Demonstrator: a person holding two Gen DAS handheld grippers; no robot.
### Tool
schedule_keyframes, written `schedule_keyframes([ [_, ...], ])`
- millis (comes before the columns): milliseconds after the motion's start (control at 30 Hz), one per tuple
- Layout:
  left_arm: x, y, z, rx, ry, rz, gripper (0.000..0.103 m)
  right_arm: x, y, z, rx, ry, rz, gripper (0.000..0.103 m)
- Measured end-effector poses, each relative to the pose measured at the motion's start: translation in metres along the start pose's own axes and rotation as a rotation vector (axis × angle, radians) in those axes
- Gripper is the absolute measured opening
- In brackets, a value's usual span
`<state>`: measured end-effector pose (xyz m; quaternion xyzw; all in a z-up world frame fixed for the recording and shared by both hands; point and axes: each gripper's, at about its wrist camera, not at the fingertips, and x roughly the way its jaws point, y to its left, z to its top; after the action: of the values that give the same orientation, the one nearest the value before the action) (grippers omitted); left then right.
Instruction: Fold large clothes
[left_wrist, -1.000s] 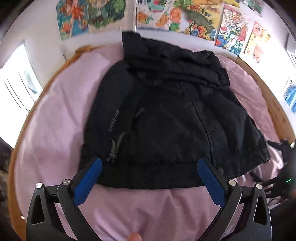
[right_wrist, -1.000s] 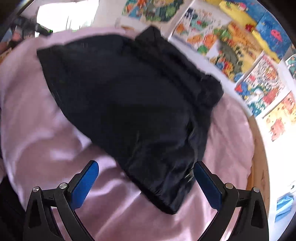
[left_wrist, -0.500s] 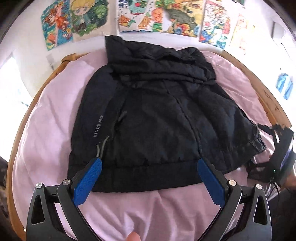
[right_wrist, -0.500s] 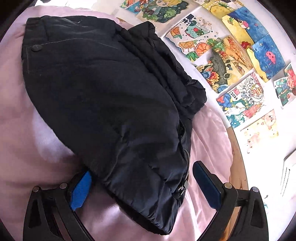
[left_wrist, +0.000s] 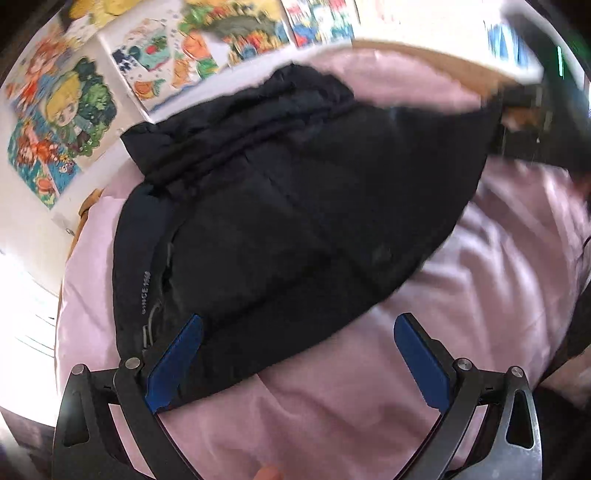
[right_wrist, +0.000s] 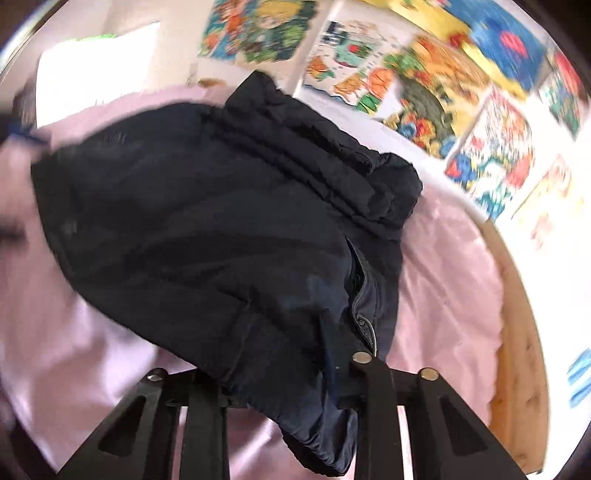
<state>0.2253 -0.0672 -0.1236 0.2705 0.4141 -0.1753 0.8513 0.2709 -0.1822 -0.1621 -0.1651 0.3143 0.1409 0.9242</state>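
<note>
A black padded jacket lies on a pink bed sheet, collar toward the wall. My left gripper is open, its left blue pad resting on the jacket's lower left hem. In the right wrist view the same jacket fills the middle. My right gripper is shut on the jacket's lower right hem corner, and the cloth bunches over its fingers and hides the pads. That gripper shows as a dark blur at the far right of the left wrist view, lifting the hem.
Colourful drawings cover the white wall behind the bed. A wooden bed frame runs along the right side. A bright window is at the left. Pink sheet lies bare on both sides of the jacket.
My right gripper has closed on the jacket's lower right hem and lifted it. My left gripper has shifted left toward the lower left hem and stays open.
</note>
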Motion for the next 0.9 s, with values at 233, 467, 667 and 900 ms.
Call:
schedule_keyframes([
  [233, 0.019, 0.033, -0.011, -0.06, 0.028, 0.159, 0.101, -0.015, -0.023, 0.032, 0.195, -0.032, 0.096, 0.02],
  [467, 0.024, 0.089, -0.016, -0.22, 0.113, 0.335, 0.057, -0.023, -0.034, 0.044, 0.292, -0.046, 0.123, 0.019],
  [667, 0.006, 0.09, -0.013, -0.213, 0.07, 0.359, 0.019, -0.027, -0.032, 0.03, 0.266, -0.036, 0.112, 0.016],
  [900, -0.048, 0.063, -0.014, -0.146, -0.031, 0.334, 0.016, -0.04, -0.031, -0.004, 0.203, 0.01, 0.069, 0.01],
])
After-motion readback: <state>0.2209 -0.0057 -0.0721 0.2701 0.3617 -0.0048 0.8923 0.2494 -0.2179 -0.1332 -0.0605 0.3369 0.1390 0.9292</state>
